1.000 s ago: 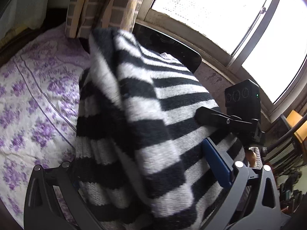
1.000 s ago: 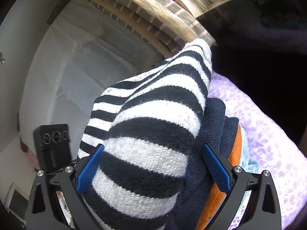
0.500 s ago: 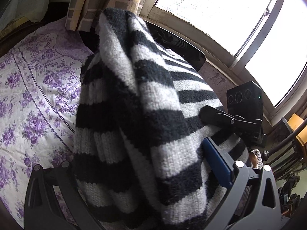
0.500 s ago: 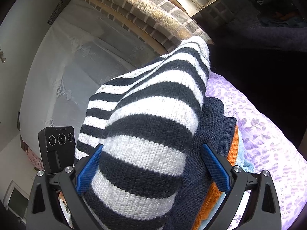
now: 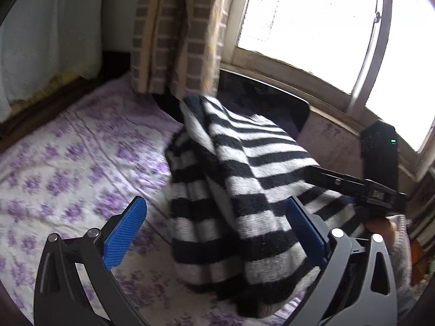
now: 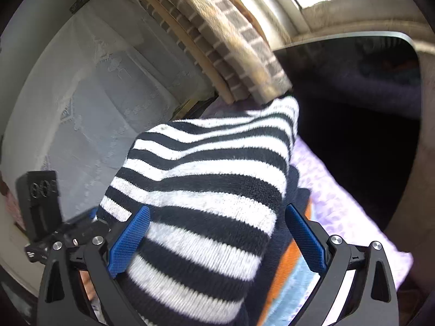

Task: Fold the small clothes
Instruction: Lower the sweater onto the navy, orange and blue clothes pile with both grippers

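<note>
Two sets of blue-padded black fingers frame the near edge of each view. The left gripper [image 5: 214,233] stands wide open with nothing between its pads; the black-and-white striped knitted sweater [image 5: 239,190] hangs just past its right finger [image 5: 304,233], though whether they touch is hard to tell. The right gripper [image 6: 214,241] also has its fingers spread, and the striped sweater [image 6: 206,195] bulges up between them, draped rather than pinched.

The sweater looks bundled into a rough fold, so the folding of this piece seems mostly done — what is left, I judge, is laying it flat on the stack. Under it in the right view sits a pile of folded clothes [image 6: 292,258]: dark navy, orange, pale blue. All of it rests on the purple-flowered white bedsheet [image 5: 68,168].

No containers are in view. Beyond hangs a brown checked curtain [image 5: 176,32], then the bright window [image 5: 312,21].
</note>
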A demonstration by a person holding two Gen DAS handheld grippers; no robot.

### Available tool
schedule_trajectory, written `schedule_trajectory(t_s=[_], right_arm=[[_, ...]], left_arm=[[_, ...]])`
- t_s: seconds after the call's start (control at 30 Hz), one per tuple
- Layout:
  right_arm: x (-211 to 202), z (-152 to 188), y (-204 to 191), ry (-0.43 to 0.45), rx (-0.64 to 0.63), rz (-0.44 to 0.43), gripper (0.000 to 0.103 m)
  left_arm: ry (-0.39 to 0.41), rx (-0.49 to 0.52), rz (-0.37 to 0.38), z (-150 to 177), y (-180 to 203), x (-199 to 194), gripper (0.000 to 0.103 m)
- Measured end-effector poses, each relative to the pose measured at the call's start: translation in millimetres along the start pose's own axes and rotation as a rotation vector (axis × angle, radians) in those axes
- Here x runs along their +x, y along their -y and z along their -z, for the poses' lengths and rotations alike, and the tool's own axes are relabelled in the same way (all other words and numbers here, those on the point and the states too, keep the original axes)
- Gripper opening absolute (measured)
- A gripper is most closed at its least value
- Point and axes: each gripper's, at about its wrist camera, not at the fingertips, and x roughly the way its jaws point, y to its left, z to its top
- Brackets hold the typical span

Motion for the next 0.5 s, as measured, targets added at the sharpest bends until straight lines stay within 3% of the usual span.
schedule_trajectory(t_s=[0.17,0.33,0.5], right_arm=[[-11.8,6.9,-0.7,0.018,-0.040,0.060,0.099],[-11.2,11.9,8.2,0.005,-0.013,0.041,0.099],[-15.5,12.9,2.5,0.021,-0.029,0.064,0.099]], left_arm=[[0.031,0.088,-0.195,6.2,14.3,3.1,0.099],[0.044,0.140,-0.252,11.4,25.4,10.6,0.099],[0.043,0.142,-0.253,11.4,25.3,8.0,0.099]])
